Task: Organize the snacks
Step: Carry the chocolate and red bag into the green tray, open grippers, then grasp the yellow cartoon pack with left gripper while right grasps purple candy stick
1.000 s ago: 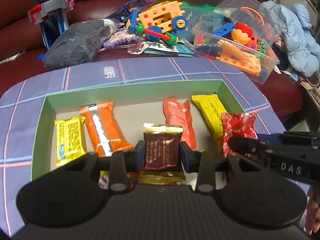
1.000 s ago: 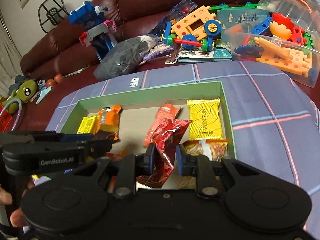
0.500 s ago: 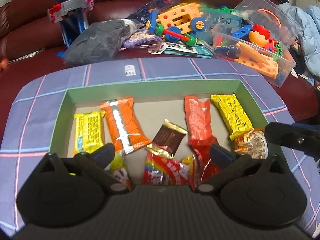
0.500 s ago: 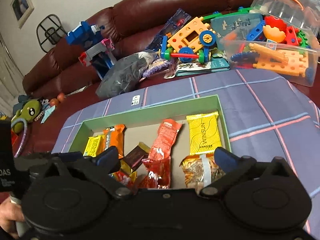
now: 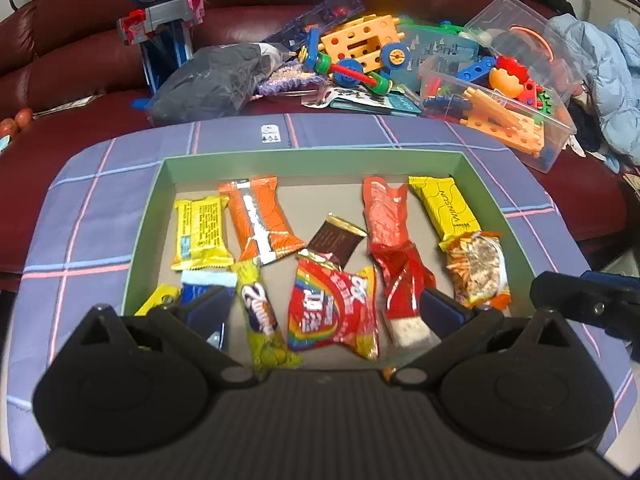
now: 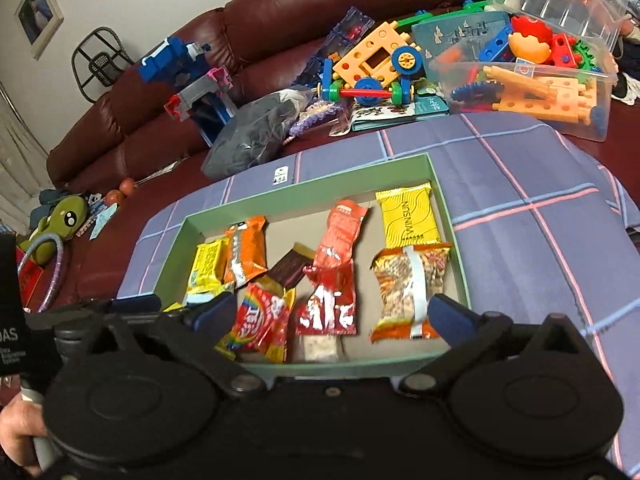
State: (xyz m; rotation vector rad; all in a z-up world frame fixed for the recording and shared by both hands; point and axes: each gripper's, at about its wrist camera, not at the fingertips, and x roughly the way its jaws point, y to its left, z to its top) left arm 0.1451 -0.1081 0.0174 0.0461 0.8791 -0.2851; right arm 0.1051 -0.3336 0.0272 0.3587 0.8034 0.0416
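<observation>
Both my claws wide apart, nothing between the pads: left gripper (image 5: 324,312), right gripper (image 6: 332,312). Snacks sit inside the green box (image 5: 308,160): yellow pack (image 5: 200,232) far left, orange bar (image 5: 260,220) beside it, brown chocolate (image 5: 336,240) mid, rainbow red bag (image 5: 332,308) near front, crumpled red wrapper (image 5: 400,264), yellow WINSUN pack (image 6: 406,216) at right, nut mix bag (image 6: 408,292) below it. Box rests on purple plaid cloth (image 6: 520,208) over a maroon leather sofa (image 6: 300,4). Toy bin (image 6: 540,76) behind.
</observation>
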